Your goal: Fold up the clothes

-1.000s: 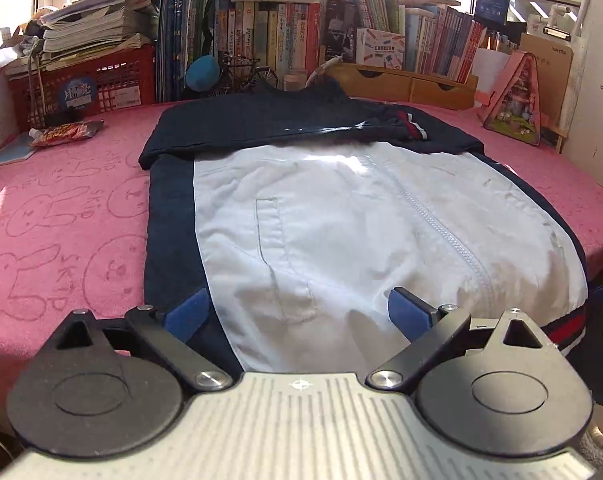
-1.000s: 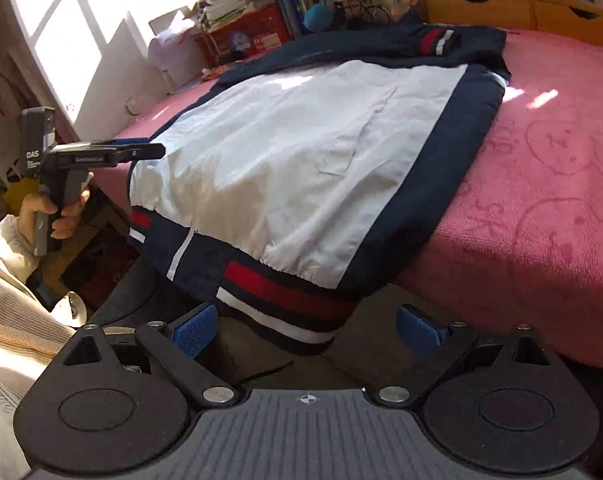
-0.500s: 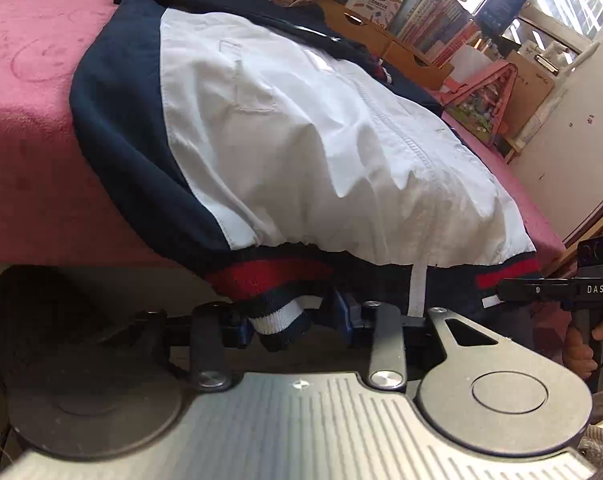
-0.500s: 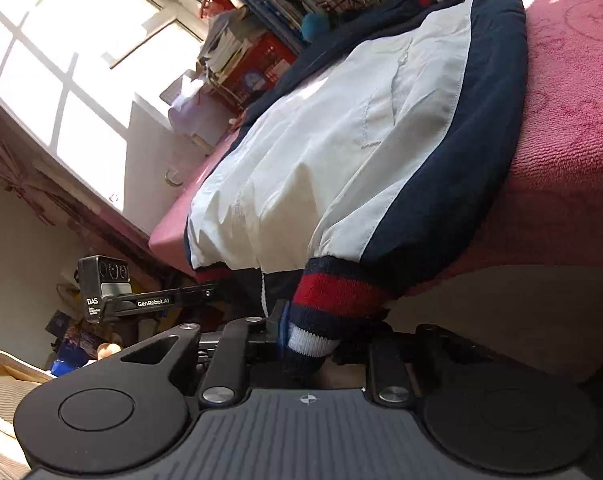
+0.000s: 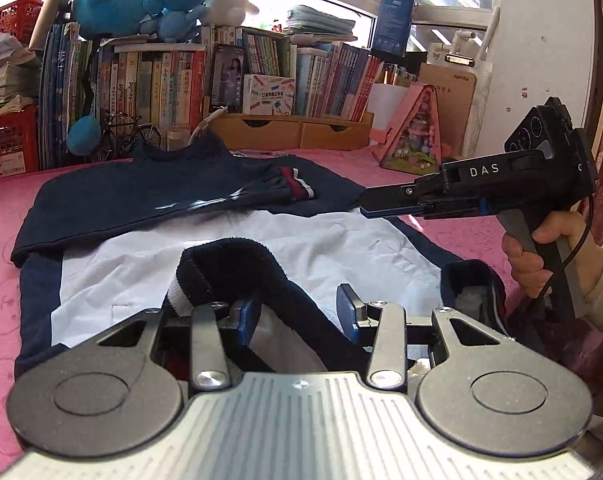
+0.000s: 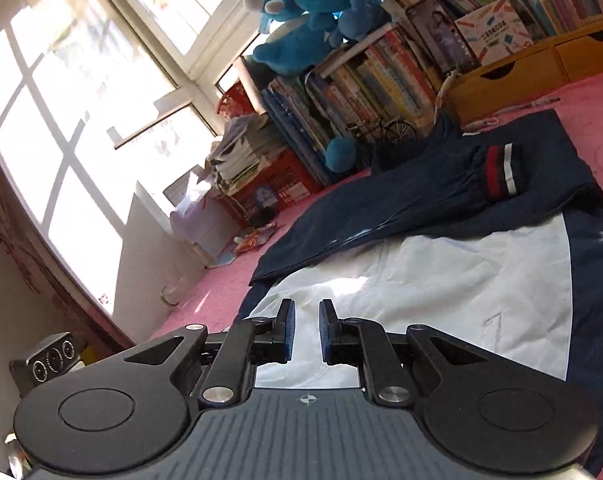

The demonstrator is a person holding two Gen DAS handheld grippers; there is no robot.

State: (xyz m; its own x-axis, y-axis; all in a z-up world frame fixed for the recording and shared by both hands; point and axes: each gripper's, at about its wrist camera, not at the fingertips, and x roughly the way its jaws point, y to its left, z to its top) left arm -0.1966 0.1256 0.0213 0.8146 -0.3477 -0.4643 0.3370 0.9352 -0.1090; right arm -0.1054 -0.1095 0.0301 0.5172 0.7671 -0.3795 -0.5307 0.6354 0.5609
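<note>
— What fills the left wrist view?

— The pink cover [image 5: 5, 216], and on it the jacket [image 5: 341, 240], front up, its navy sleeves folded across the chest toward twelve o'clock.

— And the left gripper [image 5: 297, 308]?

— It pinches the jacket's ribbed hem [image 5: 229, 256], which is raised and doubled over the white panel. Its jaws have just been easing apart a little, the hem between them.

— The right gripper [image 5: 367, 202]?

— It is at three o'clock, above the jacket's edge, in a hand [image 5: 541, 256]. Its jaws are drawn nearly together with nothing between them.

— Anything smaller?

— A striped cuff [image 5: 297, 186] lies on the navy part, at about twelve o'clock.
</note>
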